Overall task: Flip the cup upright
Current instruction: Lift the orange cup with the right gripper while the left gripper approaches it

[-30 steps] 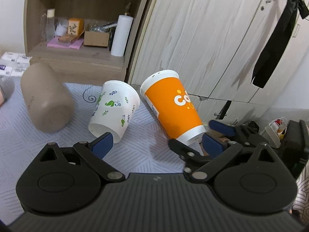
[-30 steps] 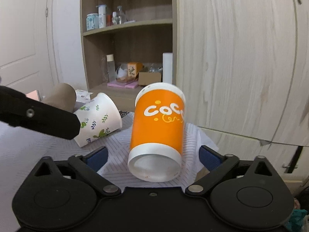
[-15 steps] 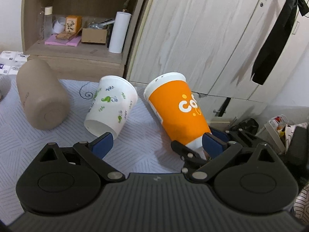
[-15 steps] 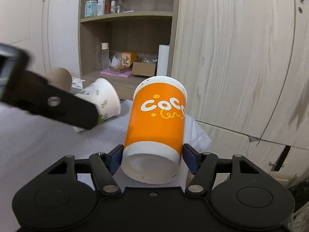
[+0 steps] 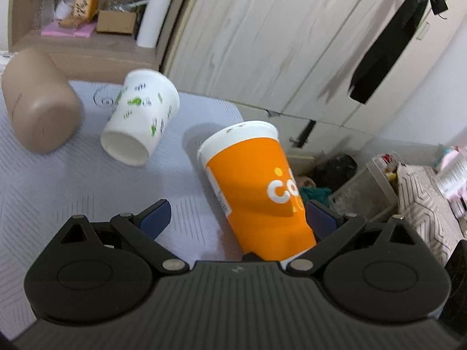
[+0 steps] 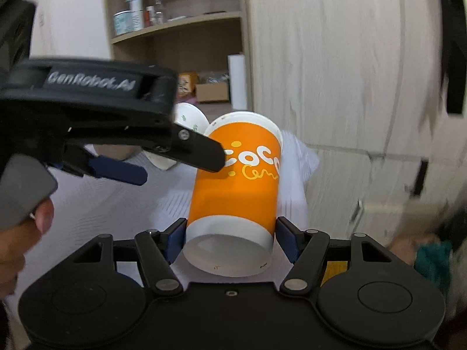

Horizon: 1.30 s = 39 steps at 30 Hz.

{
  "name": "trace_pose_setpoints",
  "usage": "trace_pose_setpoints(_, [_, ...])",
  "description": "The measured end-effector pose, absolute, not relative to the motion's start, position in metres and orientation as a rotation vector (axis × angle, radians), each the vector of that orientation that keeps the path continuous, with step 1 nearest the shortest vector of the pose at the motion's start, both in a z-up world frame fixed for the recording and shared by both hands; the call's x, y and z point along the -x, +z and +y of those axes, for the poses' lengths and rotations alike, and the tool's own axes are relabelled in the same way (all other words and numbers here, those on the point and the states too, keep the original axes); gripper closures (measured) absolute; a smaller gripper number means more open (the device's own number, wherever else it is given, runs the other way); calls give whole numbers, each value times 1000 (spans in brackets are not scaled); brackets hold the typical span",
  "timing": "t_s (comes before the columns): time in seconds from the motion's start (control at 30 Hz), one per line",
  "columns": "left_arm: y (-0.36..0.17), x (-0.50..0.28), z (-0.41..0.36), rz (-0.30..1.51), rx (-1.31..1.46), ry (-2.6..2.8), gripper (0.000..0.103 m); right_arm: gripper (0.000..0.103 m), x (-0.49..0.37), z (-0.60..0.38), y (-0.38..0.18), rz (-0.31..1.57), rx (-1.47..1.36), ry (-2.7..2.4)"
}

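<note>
An orange paper cup [image 6: 236, 183] with white lettering is tilted above the table, its white base end toward the right wrist camera. My right gripper [image 6: 230, 240] is shut on its base, blue pads pressing both sides. In the left wrist view the orange cup [image 5: 256, 186] leans with its rim up and to the left, between the fingers of my open left gripper [image 5: 238, 217], which does not grip it. The left gripper [image 6: 140, 157] also shows in the right wrist view, just left of the cup.
A white leaf-printed cup [image 5: 140, 122] and a tan cup [image 5: 39, 105] lie on their sides on the pale patterned tablecloth [image 5: 73, 192]. A wooden shelf [image 5: 87, 38] and cabinet doors [image 5: 262, 43] stand behind. Bins and clutter [image 5: 364, 186] sit past the table's right edge.
My right gripper closed on the orange cup's base and lifted it, tilting it more upright. My left gripper moved right, so the cup now sits between its open fingers.
</note>
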<state>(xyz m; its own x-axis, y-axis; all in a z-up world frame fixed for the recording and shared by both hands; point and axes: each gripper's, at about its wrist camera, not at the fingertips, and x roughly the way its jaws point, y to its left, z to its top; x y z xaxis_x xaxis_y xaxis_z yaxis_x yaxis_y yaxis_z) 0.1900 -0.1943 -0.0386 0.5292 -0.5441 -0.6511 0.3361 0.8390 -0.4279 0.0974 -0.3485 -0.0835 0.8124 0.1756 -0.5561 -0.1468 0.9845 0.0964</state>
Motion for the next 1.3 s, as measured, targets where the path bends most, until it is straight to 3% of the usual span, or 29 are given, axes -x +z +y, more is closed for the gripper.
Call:
trace_pose_setpoints(0.5, [-45,-171,-108,911,367,-566,4,32,-66,-297,-75,674,-233,369])
trace_pose_setpoints(0.6, [-48,-171,-96,927,385,-553,16,32,-74,-286,-75,699,-241,419])
trace_pose_setpoints(0.7, [-51,-172,-89,927,382,-545,18,32,-80,-280,-74,723,-245,448])
trace_pose_setpoints(0.9, [-51,-168,-81,898,343,-553,21,25,-83,-263,-70,794,-124,543])
trace_pose_setpoints(1.3, [-60,-175,-83,967,341,-565,22,18,-135,-287,-80,901,-251,608])
